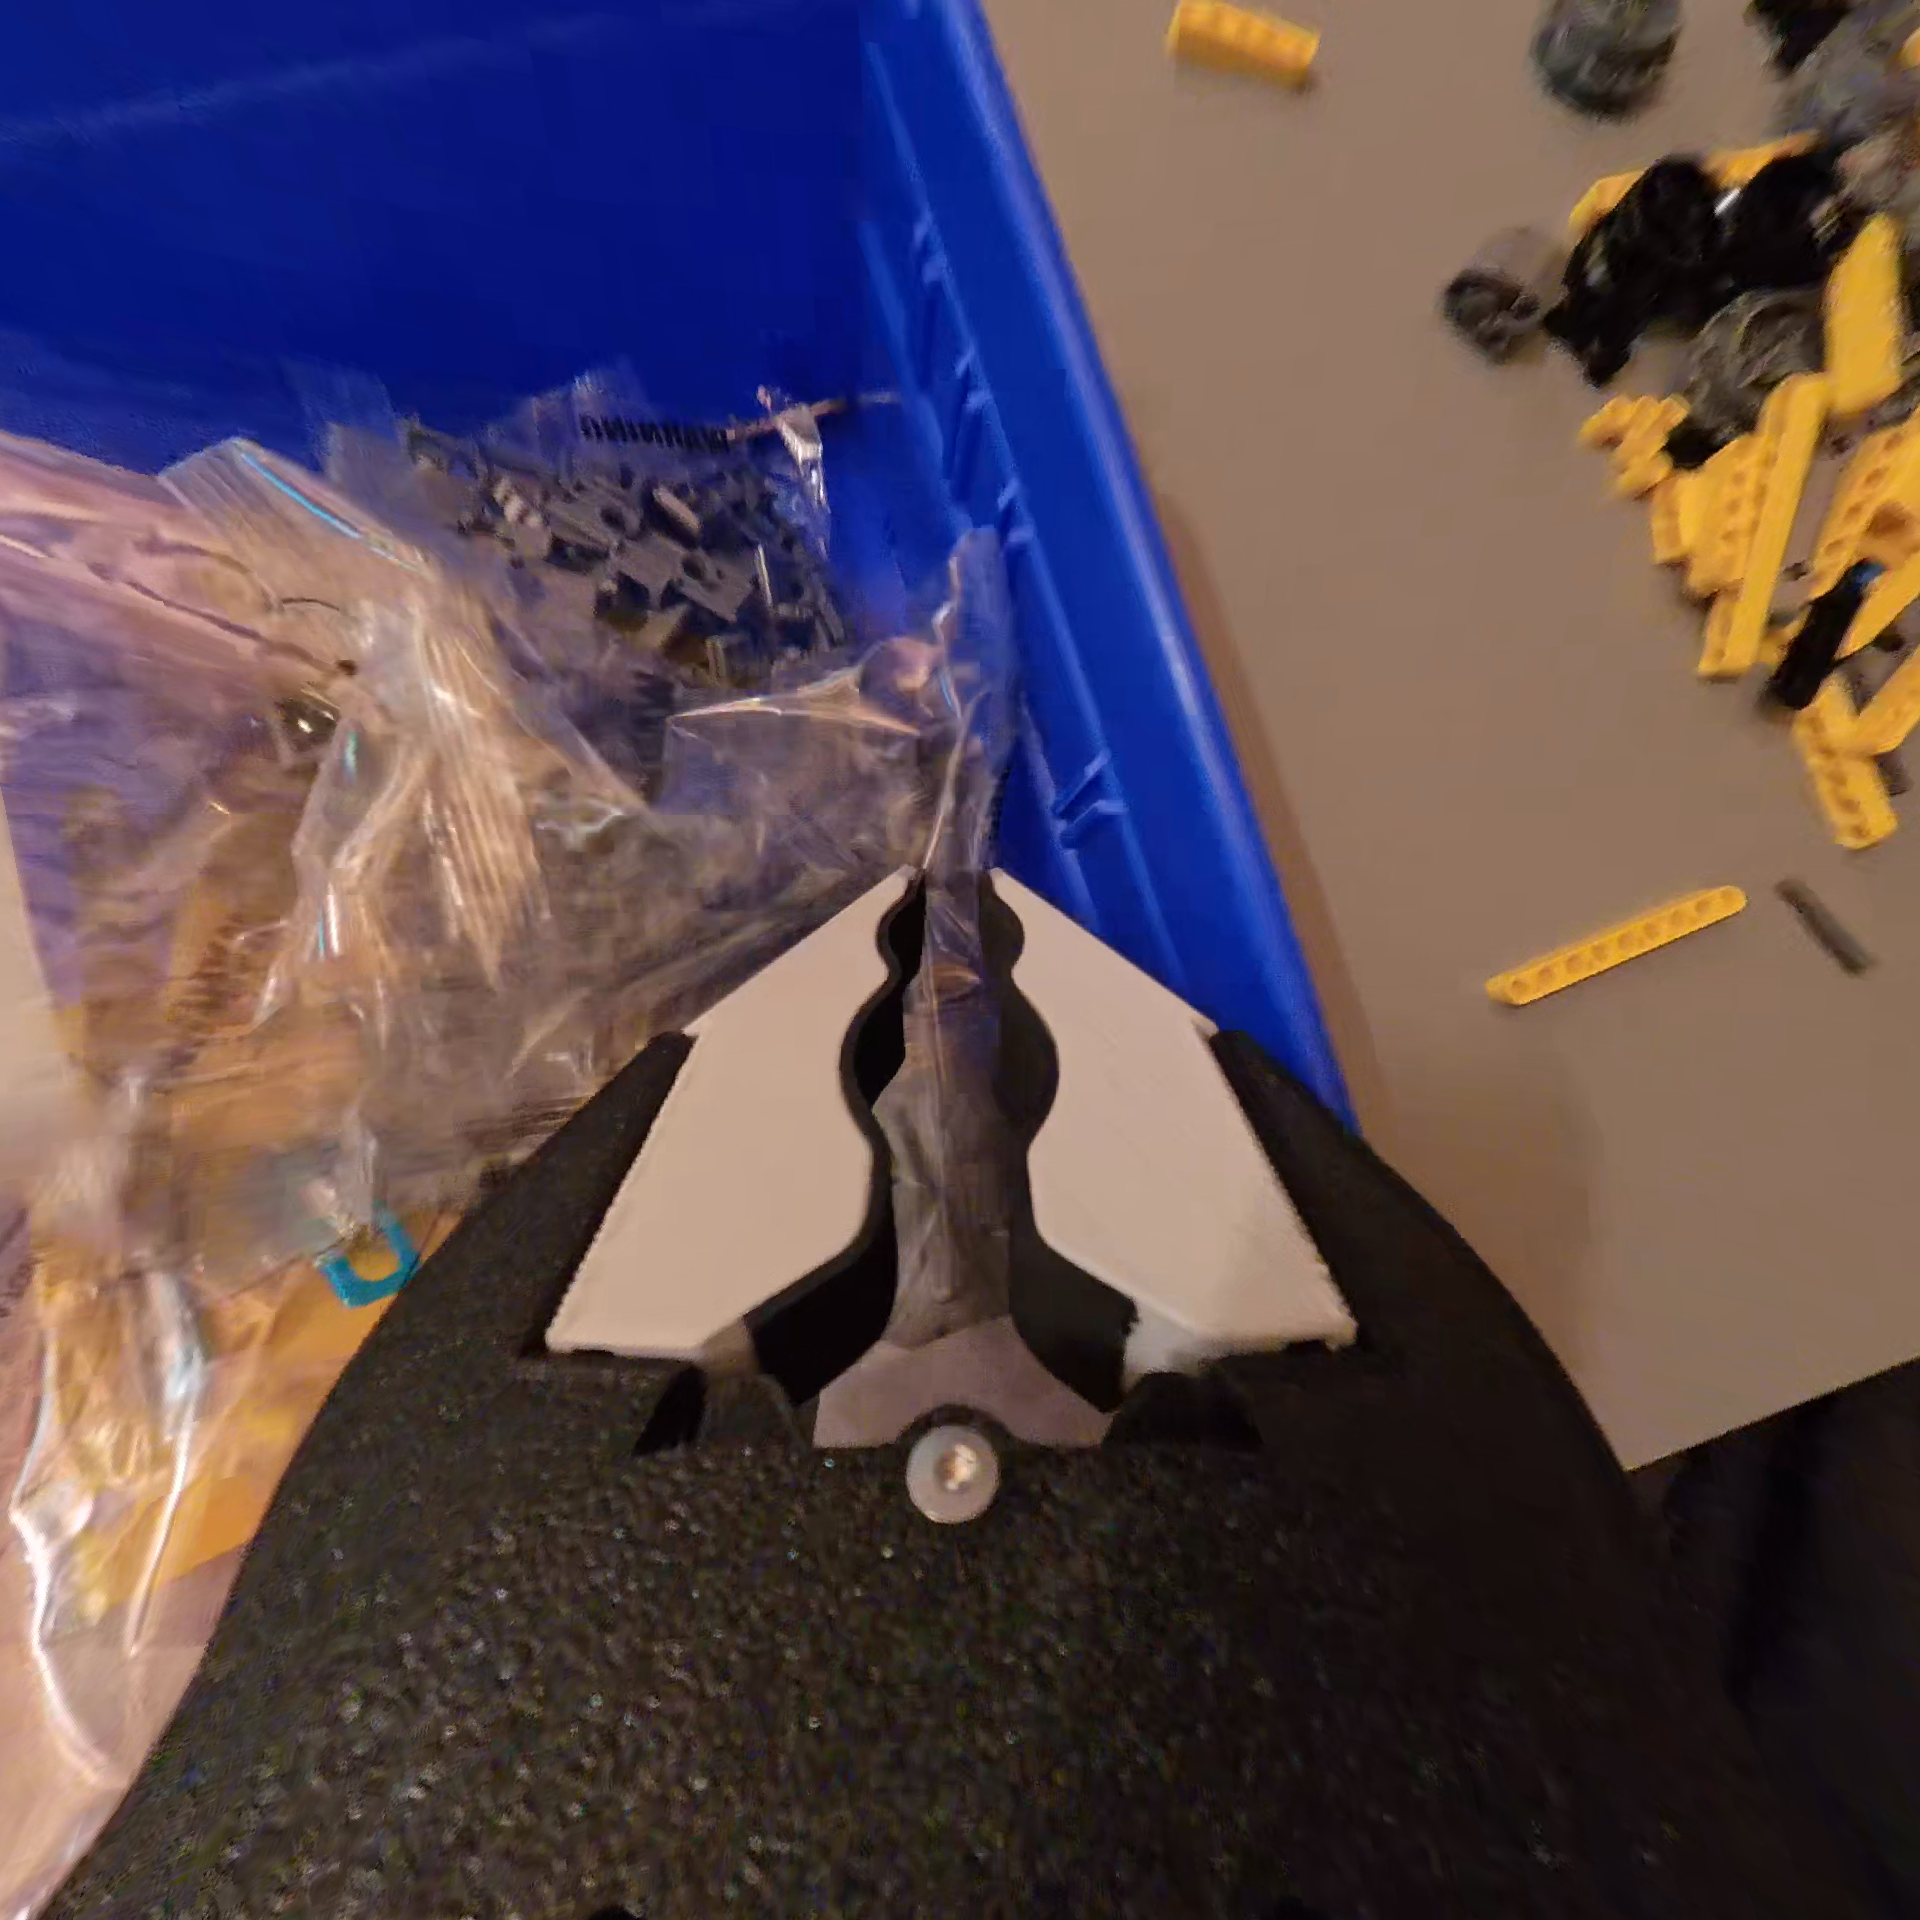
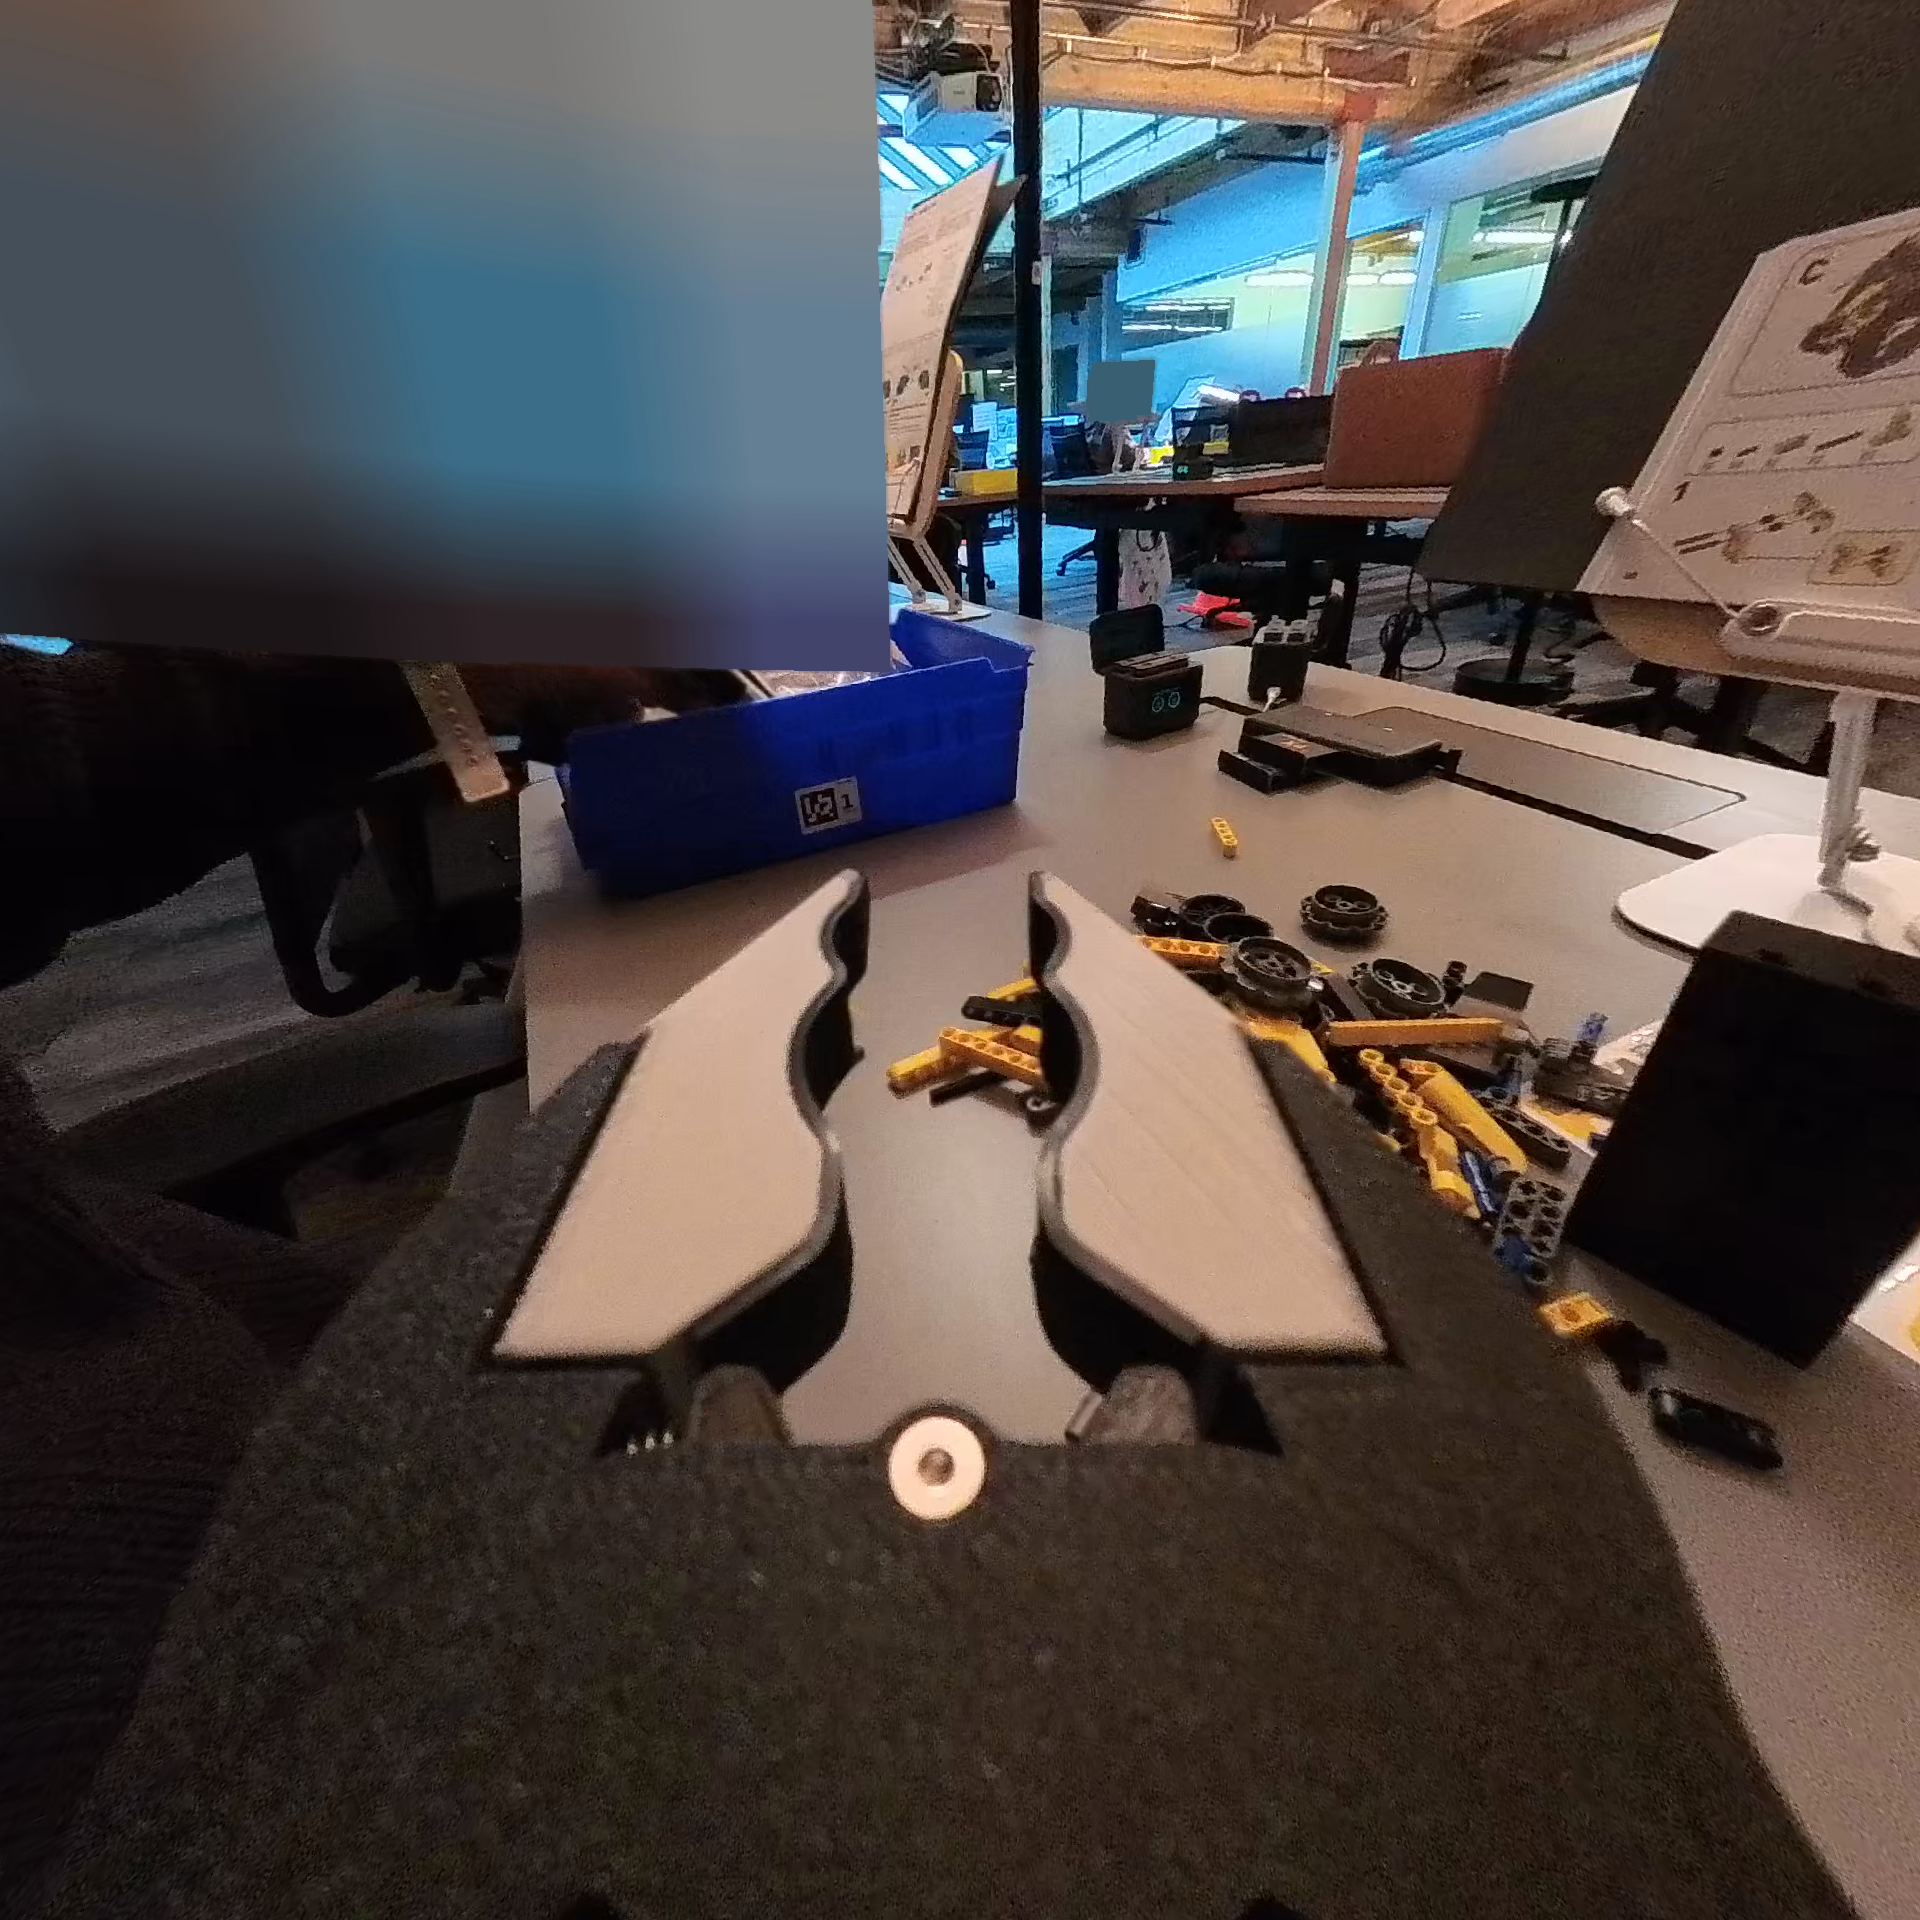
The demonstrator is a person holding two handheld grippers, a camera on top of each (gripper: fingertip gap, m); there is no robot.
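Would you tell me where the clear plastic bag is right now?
In the left wrist view, the clear plastic bag hangs over the blue bin, its edge pinched in the left gripper.

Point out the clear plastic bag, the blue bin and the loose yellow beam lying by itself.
clear plastic bag (image 1: pixel 436 790), left wrist view, crinkled middle of the bag.
blue bin (image 2: pixel 727 774), right wrist view, its outer side wall.
yellow beam (image 1: pixel 1616 943), left wrist view, middle of its holed face.

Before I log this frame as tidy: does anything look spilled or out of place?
Yes. Yellow and black building pieces lie in a loose heap on the grey table, beside the blue bin, with strays scattered apart. The left hand-held gripper pinches a crumpled clear bag over the bin.
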